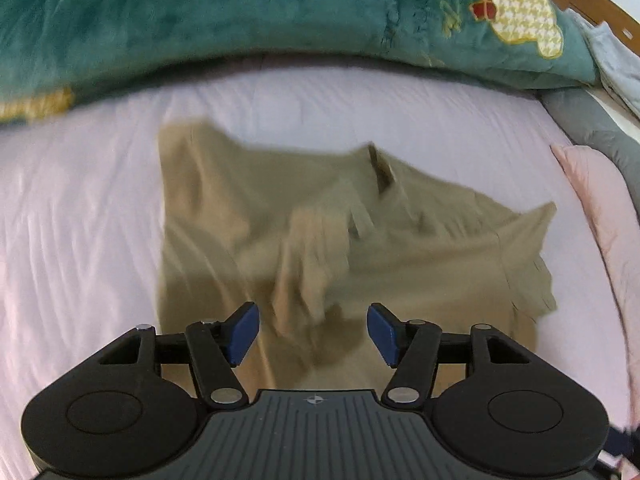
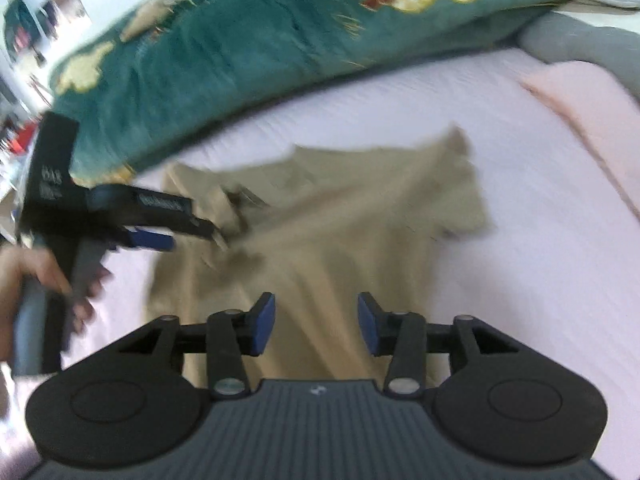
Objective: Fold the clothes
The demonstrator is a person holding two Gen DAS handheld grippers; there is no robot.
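Note:
A khaki garment (image 1: 248, 240) lies rumpled on the pale pink sheet (image 1: 72, 216), with a bunched ridge of cloth at its middle. My left gripper (image 1: 314, 332) hovers open over the garment's near edge, nothing between its blue pads. In the right wrist view the same garment (image 2: 340, 240) spreads ahead, and my right gripper (image 2: 316, 328) stands open above its near part, holding nothing. The left gripper (image 2: 192, 236) shows at the left of that view, over the garment's far left corner, held by a hand (image 2: 36, 280). Both views are motion-blurred.
A teal plush blanket (image 1: 200, 20) with gold patches is heaped along the far side of the bed. A pink pillow (image 1: 596, 208) and a grey cushion (image 1: 588, 120) lie at the right. Bare sheet surrounds the garment left and right.

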